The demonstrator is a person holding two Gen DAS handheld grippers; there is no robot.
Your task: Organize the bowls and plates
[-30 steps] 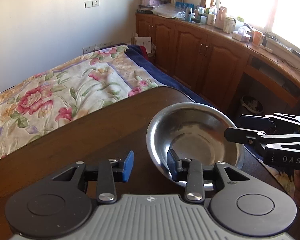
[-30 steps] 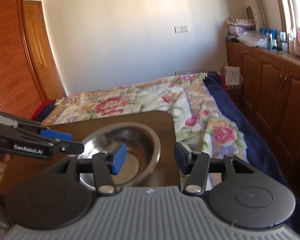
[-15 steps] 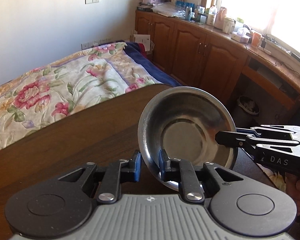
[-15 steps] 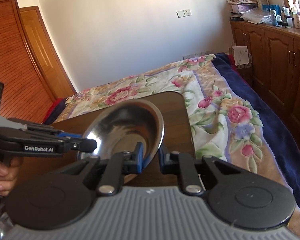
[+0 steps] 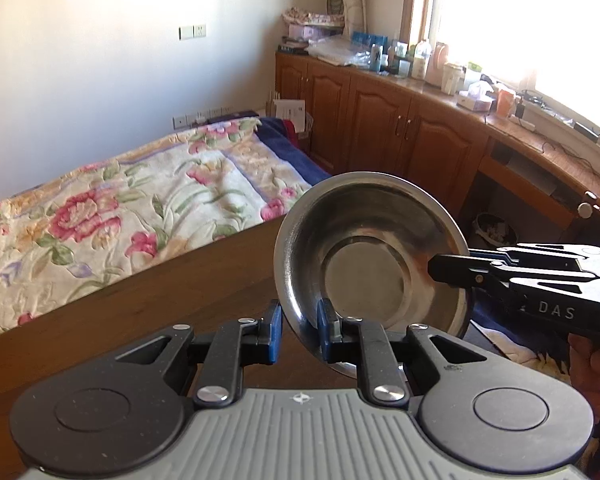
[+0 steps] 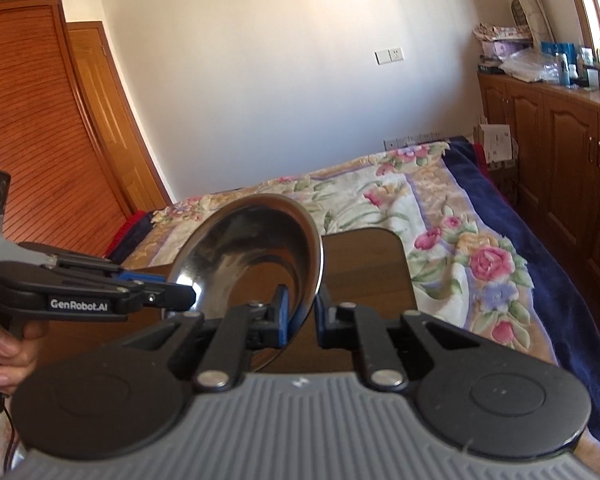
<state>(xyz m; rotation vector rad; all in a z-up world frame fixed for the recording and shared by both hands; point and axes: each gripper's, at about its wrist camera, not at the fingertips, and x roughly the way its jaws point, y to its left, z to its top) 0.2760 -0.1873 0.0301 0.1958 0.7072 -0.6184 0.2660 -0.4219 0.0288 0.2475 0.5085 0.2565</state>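
With the left gripper and right gripper both clamped on the steel bowl's rim above the desk, a level carry comes next.

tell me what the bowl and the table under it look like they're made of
Bowl: looks like stainless steel, polished; its inside mirrors the room, with dull brownish patches. Table: seems dark brown wood or wood veneer, smooth and semi-glossy, with faint grain; which one is unclear.
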